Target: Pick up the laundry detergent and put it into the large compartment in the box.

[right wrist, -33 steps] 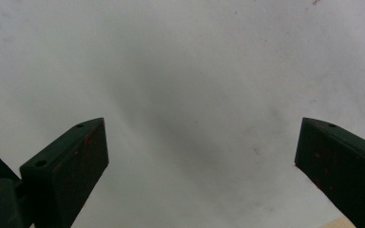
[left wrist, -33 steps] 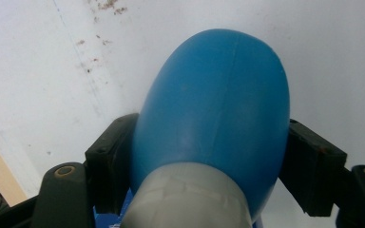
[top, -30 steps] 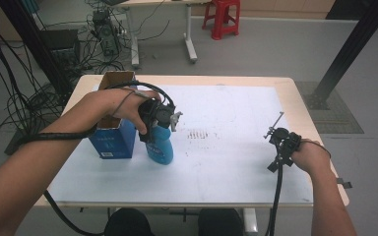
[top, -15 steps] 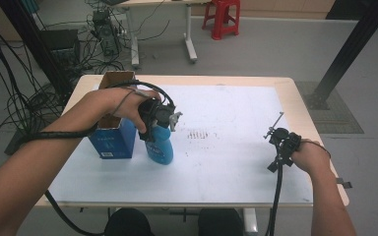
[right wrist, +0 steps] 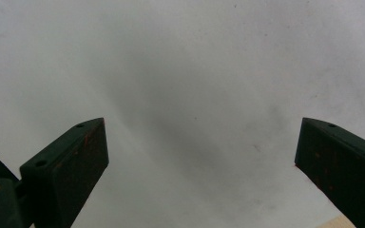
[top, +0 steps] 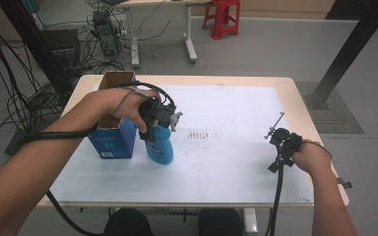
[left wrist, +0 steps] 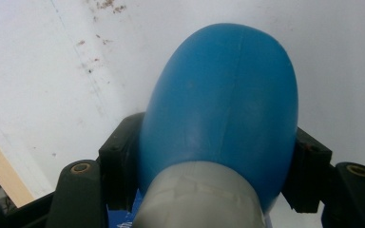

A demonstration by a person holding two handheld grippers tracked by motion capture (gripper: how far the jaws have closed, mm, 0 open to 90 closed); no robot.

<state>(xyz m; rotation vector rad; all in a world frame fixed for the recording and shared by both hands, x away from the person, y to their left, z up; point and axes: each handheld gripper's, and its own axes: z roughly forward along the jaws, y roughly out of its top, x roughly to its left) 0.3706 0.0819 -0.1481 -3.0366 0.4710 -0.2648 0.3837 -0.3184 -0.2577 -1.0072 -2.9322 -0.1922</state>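
Left gripper (top: 158,129) clamps a blue bottle (left wrist: 218,114) (beside a box (top: 112,140)); keep it upright. Right gripper (top: 281,142) rests with jaws apart

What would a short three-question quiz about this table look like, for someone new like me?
1. True or false: the left gripper has its jaws closed around the blue bottle.
2. What stands right beside the blue bottle, on the person's left? A) a red stool B) a blue carton open at the top C) a metal tray
3. Fill in: the right gripper points at the white table top with its jaws ____.

Key: 1 true. 2 B. 3 open, with nothing between them.
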